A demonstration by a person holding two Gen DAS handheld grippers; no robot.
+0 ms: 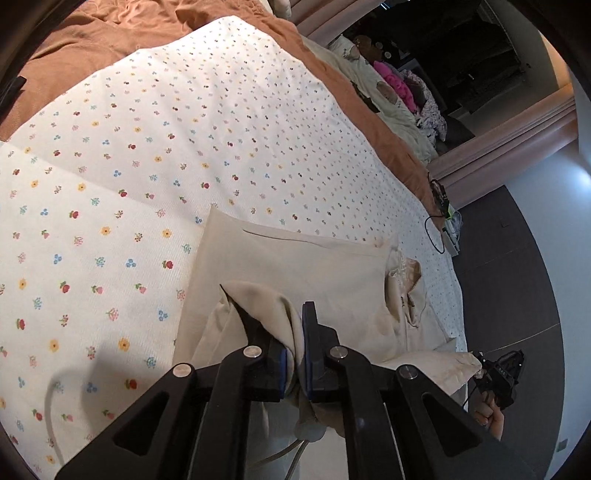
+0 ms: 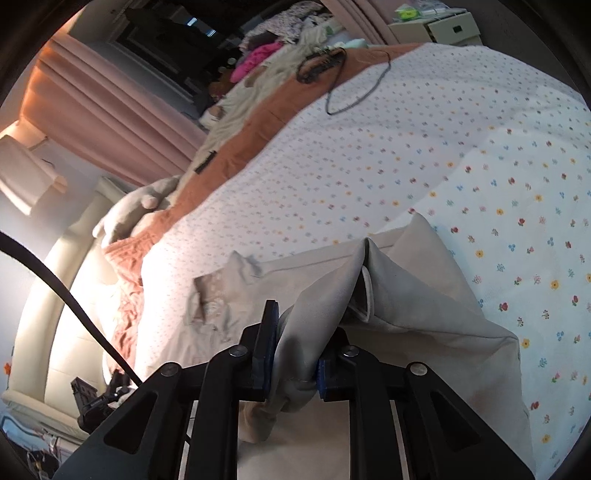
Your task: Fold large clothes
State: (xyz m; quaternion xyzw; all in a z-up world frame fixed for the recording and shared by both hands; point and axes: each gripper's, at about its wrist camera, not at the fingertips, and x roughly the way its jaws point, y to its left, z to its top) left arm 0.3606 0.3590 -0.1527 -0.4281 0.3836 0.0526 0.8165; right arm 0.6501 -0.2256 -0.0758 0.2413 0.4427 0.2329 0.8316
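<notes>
A: Left claw clenched on a bunch of the beige garment; cloth fills the gap between both blue pads. The rest of the garment lies flat just ahead of the claw on the floral sheet.

B: Right claw the same: clamped on a thick fold of that garment, which drapes off to the claw's right and ahead of it.

A: Only the left view shows the other claw, far right, with a hand under it, gripping a garment corner. Dark floor beyond that.

B: Only the right view shows the headboard left of the claw, a lamp on the wall, and a nightstand far ahead. A black cable crosses low left.

A: Containers?

B: The nightstand has drawers, shut; small items on top, too small to tell.

A: Edges: sheet's right edge drops to floor just right of the garment. Brown blanket borders the sheet ahead.

B: Pile of clothes past the blanket; a cord loops on the sheet far ahead. Bare sheet ahead and to the right of the claw.
</notes>
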